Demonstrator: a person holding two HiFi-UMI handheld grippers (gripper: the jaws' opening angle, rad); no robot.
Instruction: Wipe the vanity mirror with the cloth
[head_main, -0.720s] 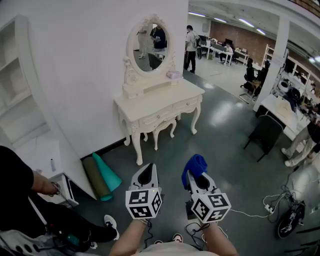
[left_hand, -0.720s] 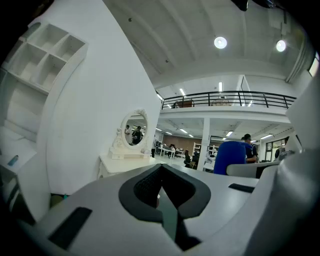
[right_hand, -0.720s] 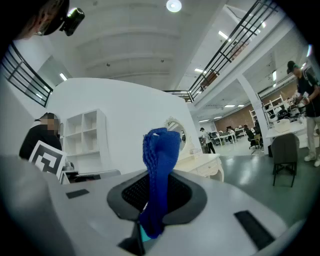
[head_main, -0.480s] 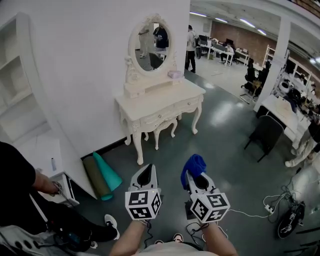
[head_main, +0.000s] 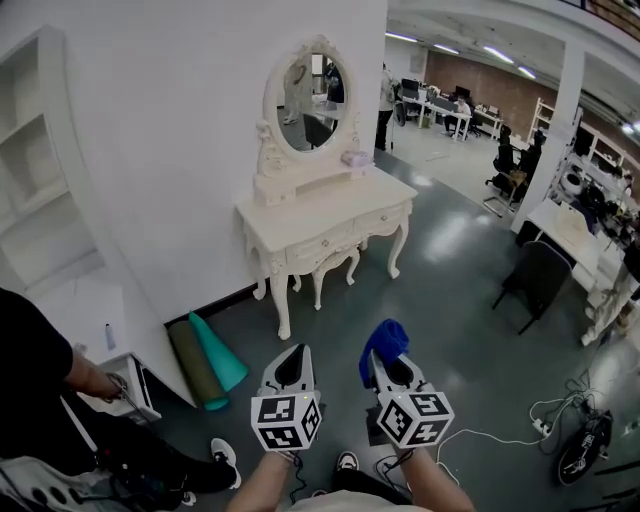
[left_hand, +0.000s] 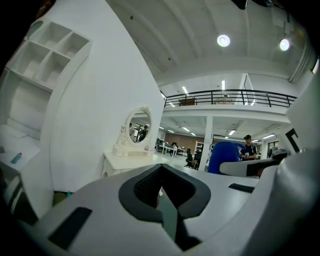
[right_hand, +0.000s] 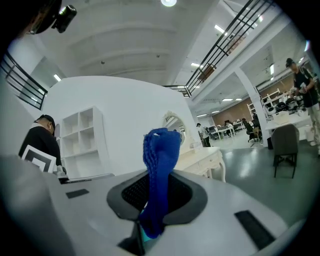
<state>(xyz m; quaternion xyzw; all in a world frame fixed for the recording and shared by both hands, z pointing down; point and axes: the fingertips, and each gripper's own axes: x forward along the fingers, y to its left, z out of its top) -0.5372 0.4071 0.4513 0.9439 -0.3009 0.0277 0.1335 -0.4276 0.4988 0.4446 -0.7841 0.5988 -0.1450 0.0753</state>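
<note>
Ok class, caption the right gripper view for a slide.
The right gripper shut on the blue cloth, vanity mirror ahead.

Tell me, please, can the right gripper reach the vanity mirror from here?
Probably not yet. The right gripper, shut on the blue cloth, is well short of the vanity mirror, with open floor between. Nothing blocks the way; stepping closer should do.

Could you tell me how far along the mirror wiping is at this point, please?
Done: the blue cloth is picked up, clamped in the right hand-held gripper. In hand: getting to the vanity mirror, which stands across the floor, out of reach, with no cloth contact. The left hand-held gripper is shut and empty. Left: walking up and the whole wipe.
</note>
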